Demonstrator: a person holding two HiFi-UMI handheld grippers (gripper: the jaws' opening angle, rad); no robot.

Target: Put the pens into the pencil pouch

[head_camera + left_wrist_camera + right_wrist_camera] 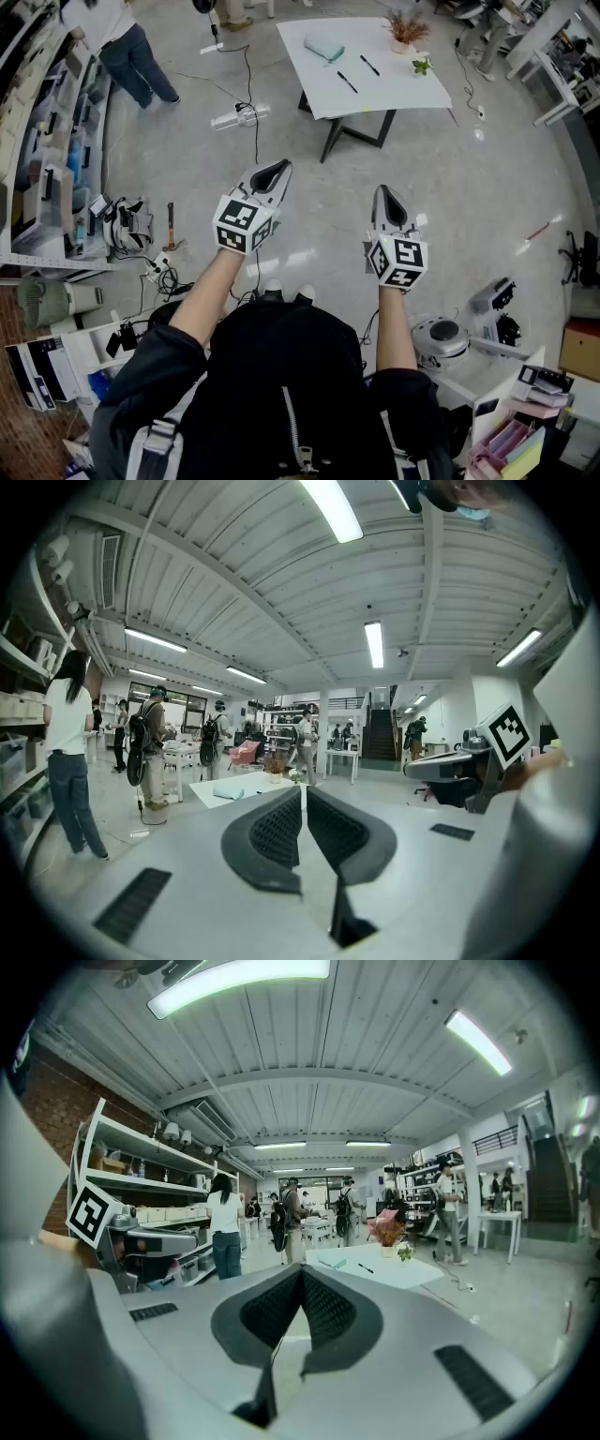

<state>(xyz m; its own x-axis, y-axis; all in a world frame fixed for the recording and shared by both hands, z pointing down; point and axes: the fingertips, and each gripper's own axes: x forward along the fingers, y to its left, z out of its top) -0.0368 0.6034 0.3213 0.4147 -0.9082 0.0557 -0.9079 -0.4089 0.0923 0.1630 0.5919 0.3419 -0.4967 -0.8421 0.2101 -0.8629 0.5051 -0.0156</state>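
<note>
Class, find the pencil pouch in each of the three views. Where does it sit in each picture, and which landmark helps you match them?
Head view: the pencil pouch lies top centre, on the left part of the white table.
Left gripper view: pencil pouch left of centre, on the distant table.
Right gripper view: pencil pouch just right of centre, small and far off.
Shared landmark: the reddish potted plant on that table.
</note>
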